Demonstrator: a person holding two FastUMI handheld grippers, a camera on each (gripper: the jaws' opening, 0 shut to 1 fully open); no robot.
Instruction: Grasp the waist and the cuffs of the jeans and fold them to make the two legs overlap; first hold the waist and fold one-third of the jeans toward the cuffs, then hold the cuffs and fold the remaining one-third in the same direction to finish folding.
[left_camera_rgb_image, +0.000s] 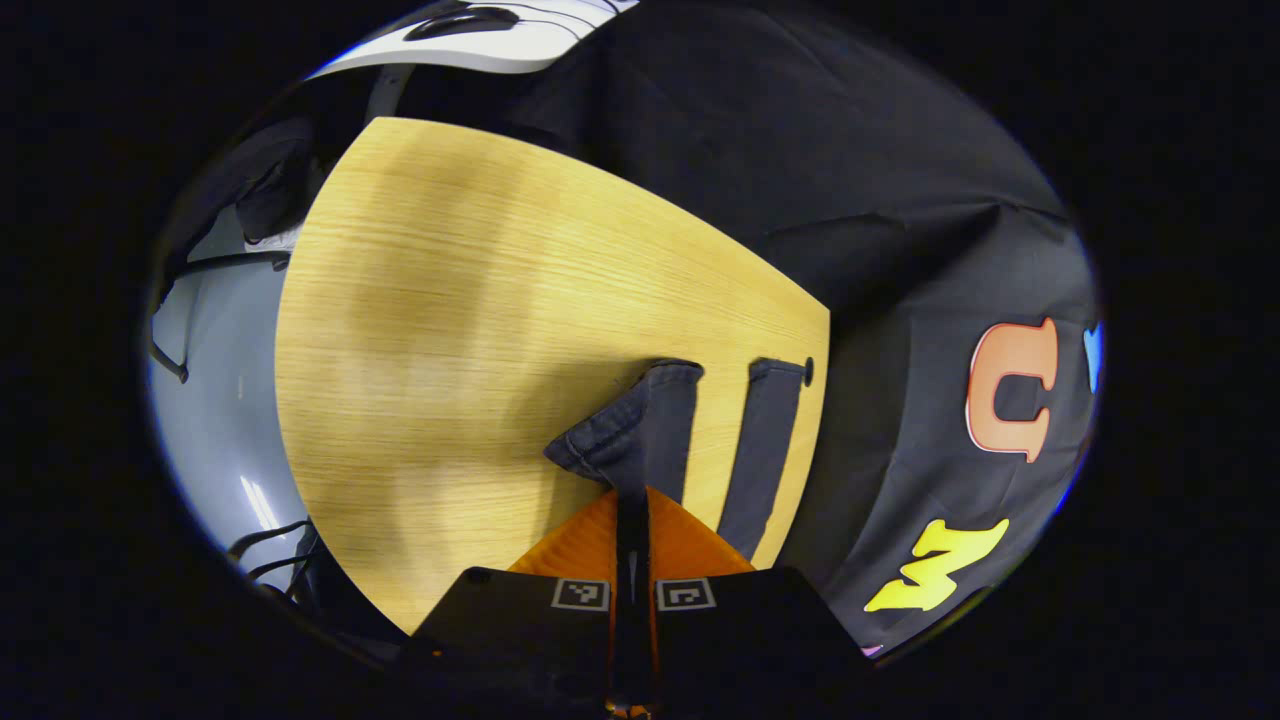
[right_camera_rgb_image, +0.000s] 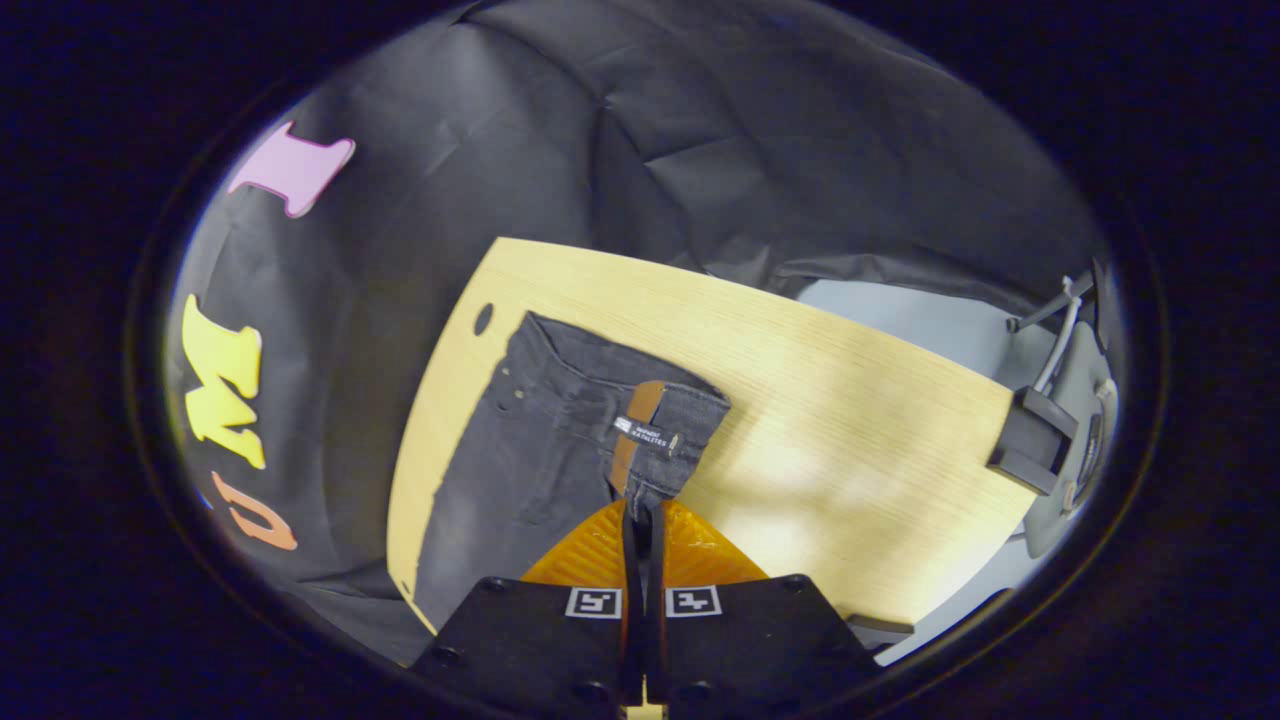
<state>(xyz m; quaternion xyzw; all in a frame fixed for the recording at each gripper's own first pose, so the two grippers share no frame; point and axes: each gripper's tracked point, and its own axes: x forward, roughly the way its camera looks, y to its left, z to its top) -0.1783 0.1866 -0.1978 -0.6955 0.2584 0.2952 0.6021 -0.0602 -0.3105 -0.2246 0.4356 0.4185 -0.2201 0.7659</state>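
Dark jeans (right_camera_rgb_image: 520, 440) lie along the desk (right_camera_rgb_image: 820, 440) edge. Left claw (left_camera_rgb_image: 632, 505) pinches a cuff (left_camera_rgb_image: 635, 430); right claw (right_camera_rgb_image: 640, 515) pinches the waist (right_camera_rgb_image: 660, 420). To overlap the legs well, I'd carry both ends across together, keeping the cloth taut and edges aligned.

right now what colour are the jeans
Dark grey, near black, the jeans show best in the right gripper view.
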